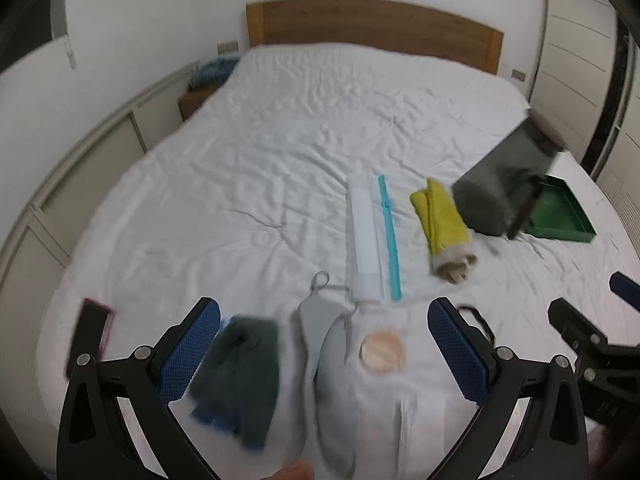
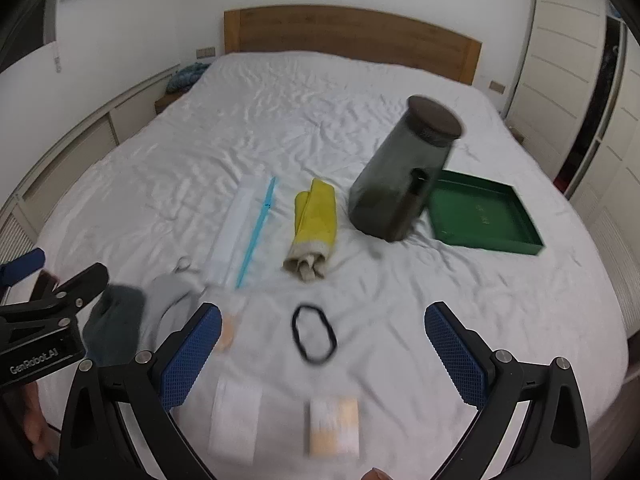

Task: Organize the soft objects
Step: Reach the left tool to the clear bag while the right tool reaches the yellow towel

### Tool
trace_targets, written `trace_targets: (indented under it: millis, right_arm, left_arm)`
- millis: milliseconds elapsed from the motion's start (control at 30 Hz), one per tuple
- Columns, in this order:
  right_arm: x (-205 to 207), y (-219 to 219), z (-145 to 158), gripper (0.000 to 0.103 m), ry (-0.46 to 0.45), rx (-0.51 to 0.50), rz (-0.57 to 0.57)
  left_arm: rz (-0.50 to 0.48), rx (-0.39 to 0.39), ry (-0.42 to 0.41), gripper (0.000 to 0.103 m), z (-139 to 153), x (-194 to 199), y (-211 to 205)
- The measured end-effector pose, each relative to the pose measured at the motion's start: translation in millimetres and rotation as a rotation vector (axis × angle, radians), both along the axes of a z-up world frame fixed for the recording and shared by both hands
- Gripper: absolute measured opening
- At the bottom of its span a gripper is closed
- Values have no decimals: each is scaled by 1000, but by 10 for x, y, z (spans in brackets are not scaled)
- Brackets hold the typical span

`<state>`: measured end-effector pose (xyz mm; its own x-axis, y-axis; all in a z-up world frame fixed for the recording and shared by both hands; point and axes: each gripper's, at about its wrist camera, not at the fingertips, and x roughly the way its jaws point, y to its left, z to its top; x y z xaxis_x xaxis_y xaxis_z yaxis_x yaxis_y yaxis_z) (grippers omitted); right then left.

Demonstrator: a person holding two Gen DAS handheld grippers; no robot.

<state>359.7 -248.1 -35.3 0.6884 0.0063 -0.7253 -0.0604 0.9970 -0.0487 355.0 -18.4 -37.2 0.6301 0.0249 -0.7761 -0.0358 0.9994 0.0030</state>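
Between parted jaws, black hair tie [image 2: 314, 333]

Both wrist views face the headboard [image 1: 372, 26] — sharing the bed [image 2: 280, 112].

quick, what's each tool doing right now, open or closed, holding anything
Left tool: open, holding nothing, above the grey mask.
Right tool: open, holding nothing, above the black hair tie.

Soft, even indoor light, faint shadows, motion-blurred foreground, strong fisheye bending at edges.
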Motion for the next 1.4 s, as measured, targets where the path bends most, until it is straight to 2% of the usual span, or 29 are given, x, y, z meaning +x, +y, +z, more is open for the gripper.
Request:
trace_targets:
  millis: [100, 233, 433, 600, 767, 1033, 1167, 1400]
  right_arm:
    - [611, -22, -297, 103, 33, 1, 17]
    - [1378, -35, -828, 103, 80, -34, 64]
    - [2050, -66, -1295, 103, 128, -67, 97]
    - [2461, -56, -1579, 103, 189, -45, 124]
    - [2670, -27, -1763, 103, 246, -44, 147]
    - [3067, 46, -1969, 103, 307, -58, 180]
    - [3300, 4, -2101, 101, 336, -36, 169]
    - [3552, -44, -2278, 101, 356, 9, 172]
  left_arm:
    - [-8, -18, 33, 102, -254, 492, -60]
    - [-44, 7, 78, 102, -641, 1103, -230]
    - [-17, 22, 187, 102, -1179, 1743, -381]
    - [-8, 85, 271, 102, -1482, 1960, -490]
    - [1, 117, 344, 102, -1698, 2076, -489]
    - [31, 122, 405, 102, -1796, 2194, -364]
    - [8, 150, 425, 102, -1858, 2282, -393]
    - [-6, 145, 444, 102, -1919, 2351, -387]
